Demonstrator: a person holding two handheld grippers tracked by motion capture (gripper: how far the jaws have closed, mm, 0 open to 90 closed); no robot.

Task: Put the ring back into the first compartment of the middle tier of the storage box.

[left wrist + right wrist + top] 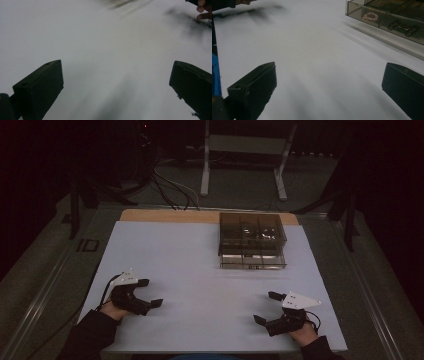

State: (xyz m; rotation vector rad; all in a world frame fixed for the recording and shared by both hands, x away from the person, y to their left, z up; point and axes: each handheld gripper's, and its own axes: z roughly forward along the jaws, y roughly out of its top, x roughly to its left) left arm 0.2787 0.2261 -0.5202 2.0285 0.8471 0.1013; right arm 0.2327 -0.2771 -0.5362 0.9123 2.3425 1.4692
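Two hand-held grippers sit at the near edge of the white worktop (200, 270), both with fingers spread wide and nothing between them. Left gripper (148, 293), black with a grey three-cornered plate on top, rests low near the left front corner, pointing inward to the right. Right gripper (266, 307), same build, lies near the right front corner, pointing inward and slightly away. Left gripper view: its black fingers (40, 87) frame bare white surface. Right gripper view: fingers (254, 85) likewise frame bare surface.

Farther off, well apart from both grippers, a smoky transparent plastic organiser box (252, 241) with several compartments stands at the far right of the worktop. Through its front wall I see a pale pink beaded bracelet (370, 16) in one compartment and a dark, elongated item (403, 27) in the next; what the latter is I cannot tell.

Judgement: this is the start position, nothing grasped yet. Next move calls for a forward reach, likely by the right gripper as the nearer one, fingers kept apart until they bracket the box or its contents.
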